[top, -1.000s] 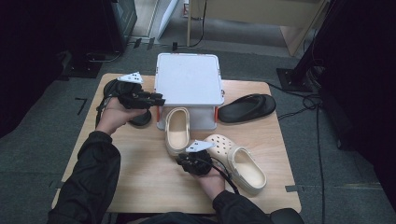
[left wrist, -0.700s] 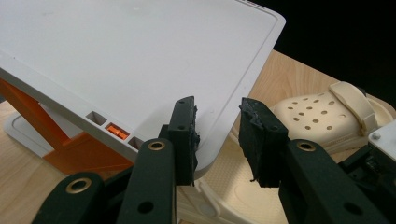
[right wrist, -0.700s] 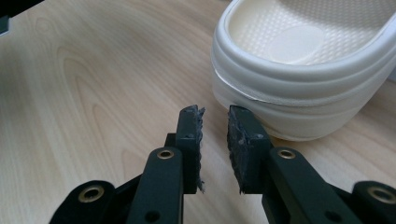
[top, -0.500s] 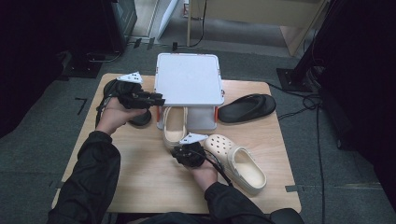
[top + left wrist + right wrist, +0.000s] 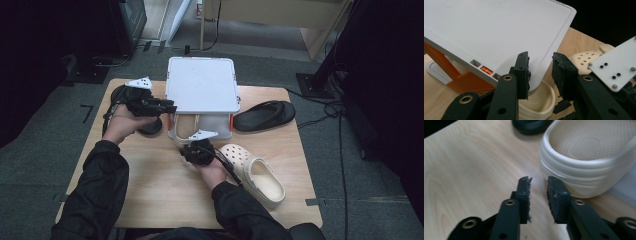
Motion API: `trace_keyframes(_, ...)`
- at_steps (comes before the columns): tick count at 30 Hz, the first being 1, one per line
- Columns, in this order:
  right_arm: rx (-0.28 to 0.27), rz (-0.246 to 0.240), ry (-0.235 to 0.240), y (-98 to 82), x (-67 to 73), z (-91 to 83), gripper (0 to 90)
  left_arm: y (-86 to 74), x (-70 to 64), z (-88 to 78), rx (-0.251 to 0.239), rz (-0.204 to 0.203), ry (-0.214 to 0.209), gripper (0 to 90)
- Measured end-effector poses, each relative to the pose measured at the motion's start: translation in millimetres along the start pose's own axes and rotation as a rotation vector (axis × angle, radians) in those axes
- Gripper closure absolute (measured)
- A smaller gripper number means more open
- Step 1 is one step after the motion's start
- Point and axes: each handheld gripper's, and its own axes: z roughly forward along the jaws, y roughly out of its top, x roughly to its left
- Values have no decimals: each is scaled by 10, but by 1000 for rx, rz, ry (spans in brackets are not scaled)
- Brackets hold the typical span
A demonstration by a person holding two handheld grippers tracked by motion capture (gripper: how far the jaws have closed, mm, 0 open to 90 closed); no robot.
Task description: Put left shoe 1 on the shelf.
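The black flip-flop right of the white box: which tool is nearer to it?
Right. The right tool sits left of the black flip-flop, before the white box; the left tool lies beyond the box.

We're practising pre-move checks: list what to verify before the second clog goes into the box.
1. Lid raised: ok, left tongs at its edge.
2. Left grip firm: cannot tell.
3. First clog fully inside box: cannot tell.
4. Right tongs free: ok, jaws have just been opening, nothing between them.
5. Second clog reachable: ok, on the table beside the right hand.
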Motion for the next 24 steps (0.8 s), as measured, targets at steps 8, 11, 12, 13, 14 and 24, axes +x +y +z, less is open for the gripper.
trace_keyframes(8, -8, -8, -9, 97, -77, 106, 705, -1, -3, 1, 0, 0, 1, 670)
trace_keyframes(11, -14, -9, -5, 116, -117, 127, 678, -1, -3, 1, -1, 0, 0, 670)
trace_keyframes(12, -11, -6, 6, 119, -136, 144, 672, -1, -3, 1, 0, 1, 1, 670)
trace_keyframes(13, -11, -6, 8, 121, -144, 150, 672, -2, -5, 2, -2, 0, 1, 669)
trace_keyframes(14, -15, -5, 8, 123, -147, 154, 669, -1, -5, 1, -1, 1, 2, 669)
trace_keyframes(24, -16, 8, 45, 64, -100, -48, 601, 5, -6, 5, -4, -26, -14, 616)
